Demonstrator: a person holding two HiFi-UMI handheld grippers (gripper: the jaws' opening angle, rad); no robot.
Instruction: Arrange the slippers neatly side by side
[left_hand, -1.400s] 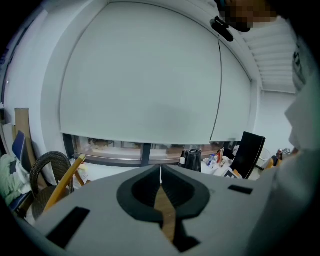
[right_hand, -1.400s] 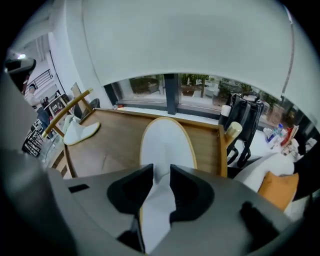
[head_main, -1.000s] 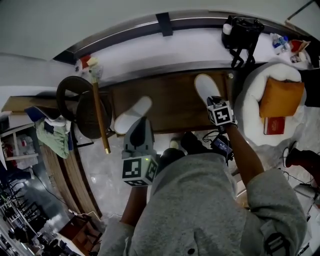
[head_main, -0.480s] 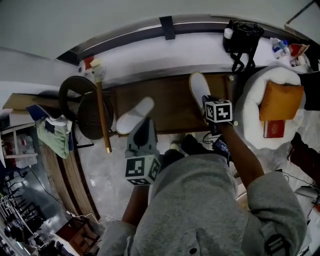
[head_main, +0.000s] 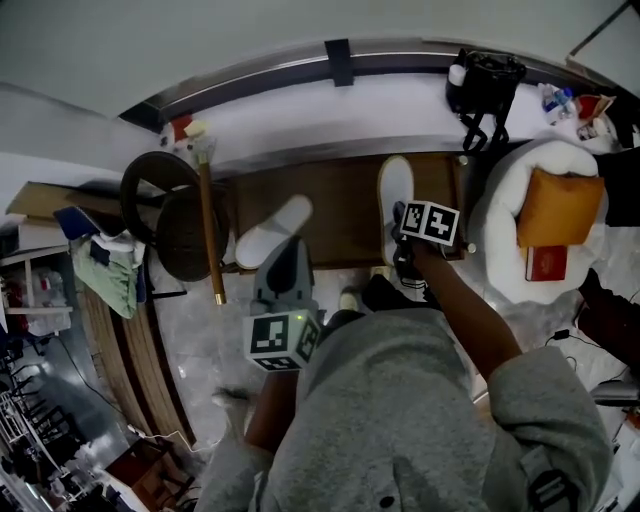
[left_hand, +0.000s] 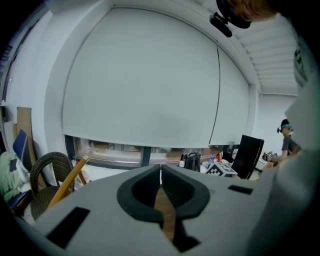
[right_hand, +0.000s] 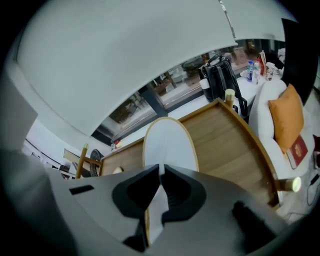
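We had the right gripper (right_hand: 161, 171) clenched on the white cloth slipper with the tan-edged sole (head_main: 394, 192). Its pads pinched a thin fold at the slipper's near end, and the far end pointed away from us along the right part of the brown wooden platform (head_main: 345, 205). We could not tell whether that slipper rested on the wood or hung just clear of it. The left gripper (left_hand: 160, 171) was closed with nothing in it, hovering just short of the second white cloth slipper (head_main: 272, 230). That one lay on the platform's left part, well apart from the first and slanted, its far end swung toward the right.

We judged both slippers light, soft and floppy, with a thin sole and a limp upper, and nothing fragile about them. Held by one end, such a slipper would droop and swing, so a grip at the near edge suited dragging or a short carry rather than exact aiming. The cloth looked unlikely to slip from the ribbed pads. A pinch of the upper alone, though, could let the sole fold under on landing. For the slanted one, we reckoned the best hold was the near rim, sole and cloth together. From there it could be pivoted parallel with its mate and drawn in beside it, ends level.
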